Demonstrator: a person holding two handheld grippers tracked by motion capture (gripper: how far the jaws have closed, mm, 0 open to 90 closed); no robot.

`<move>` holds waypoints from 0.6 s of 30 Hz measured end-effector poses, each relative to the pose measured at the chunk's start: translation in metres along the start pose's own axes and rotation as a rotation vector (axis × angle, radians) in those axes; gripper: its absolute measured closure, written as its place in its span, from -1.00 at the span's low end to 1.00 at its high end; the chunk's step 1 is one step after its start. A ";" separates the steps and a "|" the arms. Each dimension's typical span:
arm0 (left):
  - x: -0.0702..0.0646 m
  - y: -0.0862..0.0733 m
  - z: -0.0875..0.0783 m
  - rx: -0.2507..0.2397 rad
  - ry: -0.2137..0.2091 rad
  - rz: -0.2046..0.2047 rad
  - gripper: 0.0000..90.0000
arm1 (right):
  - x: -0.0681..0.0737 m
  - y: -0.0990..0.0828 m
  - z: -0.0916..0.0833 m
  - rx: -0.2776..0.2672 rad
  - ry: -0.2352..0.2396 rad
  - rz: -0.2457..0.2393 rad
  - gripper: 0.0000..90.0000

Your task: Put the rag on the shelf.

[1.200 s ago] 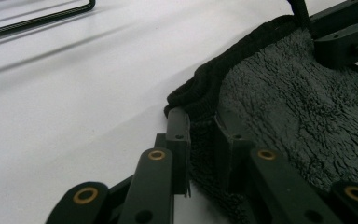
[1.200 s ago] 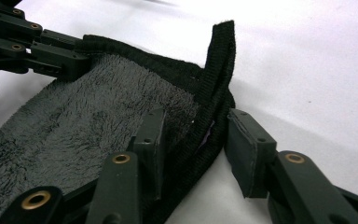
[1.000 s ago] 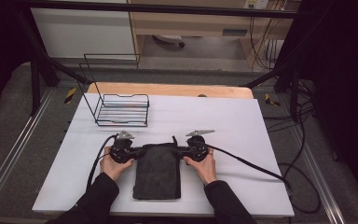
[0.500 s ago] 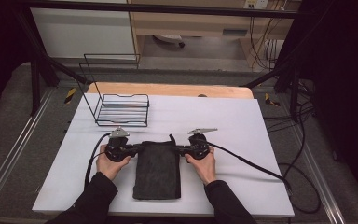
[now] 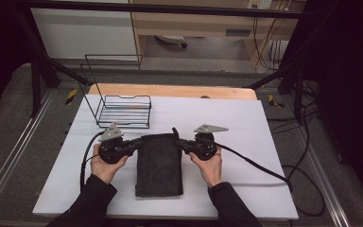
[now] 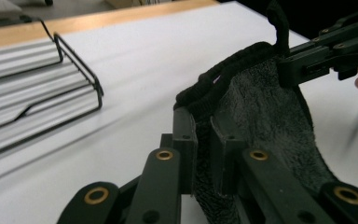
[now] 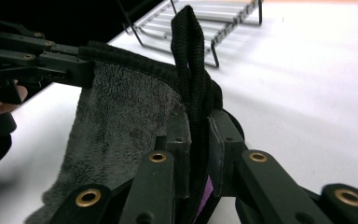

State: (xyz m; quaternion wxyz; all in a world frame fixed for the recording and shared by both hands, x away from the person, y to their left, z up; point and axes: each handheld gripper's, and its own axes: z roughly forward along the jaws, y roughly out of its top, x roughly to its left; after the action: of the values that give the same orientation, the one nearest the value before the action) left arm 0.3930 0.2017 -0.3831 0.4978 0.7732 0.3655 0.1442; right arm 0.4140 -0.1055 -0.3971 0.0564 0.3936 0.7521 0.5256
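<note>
Both my grippers are clamped on the far edge of the dark towel (image 5: 159,163), one at each corner. The left gripper (image 5: 133,144) pinches the left corner, jaws drawn in tight on the thick hem with pile bunched between the pads (image 6: 185,140). The right gripper (image 5: 185,143) bites the right corner, right beside the black hanging loop (image 7: 190,46), which stands up past the jaws. The right jaws have just been closing, and the cloth sits squeezed between them now.

The towel lies folded lengthwise in the near middle of the white table (image 5: 246,123), between my hands. Its far edge is raised off the surface and stretched between the two grips; the near part rests flat on the table. In the left gripper view the hem runs as a taut ridge from my jaws across to the other gripper (image 6: 326,51).

Why hold it so: a corner in each tool keeps the edge straight and spread, so the cloth should hang flat instead of bunching when it comes up. Gripping on the hem gives firmer purchase than loose pile.

The wire rack (image 5: 123,111) stands at the far left of the table, well apart from the towel. My guess is it is the towel's destination.
</note>
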 end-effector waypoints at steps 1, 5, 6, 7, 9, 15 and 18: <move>-0.002 0.002 -0.003 -0.009 0.002 0.007 0.81 | 0.000 0.000 0.000 0.000 0.000 0.000 0.80; -0.007 0.011 -0.013 -0.052 0.006 0.030 0.82 | 0.010 0.011 -0.013 -0.063 -0.009 -0.045 0.80; -0.009 0.014 -0.016 -0.064 0.008 0.036 0.81 | 0.012 0.013 -0.016 -0.074 -0.011 -0.057 0.80; -0.010 0.016 -0.019 -0.077 0.008 0.041 0.81 | 0.012 0.013 -0.016 -0.074 -0.011 -0.057 0.80; -0.014 0.021 -0.025 -0.097 0.014 0.057 0.82 | 0.019 0.019 -0.024 -0.109 -0.020 -0.087 0.80; -0.021 0.034 -0.038 -0.154 0.032 0.093 0.82 | 0.031 0.030 -0.036 -0.165 -0.038 -0.143 0.80; -0.022 0.039 -0.042 -0.178 0.041 0.103 0.82 | 0.036 0.037 -0.041 -0.188 -0.051 -0.172 0.80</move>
State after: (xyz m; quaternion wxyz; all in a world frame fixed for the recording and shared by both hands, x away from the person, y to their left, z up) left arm 0.3694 0.2049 -0.3263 0.5490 0.7404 0.3212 0.2174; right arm 0.3891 -0.1077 -0.3362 0.1568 0.3339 0.7289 0.5767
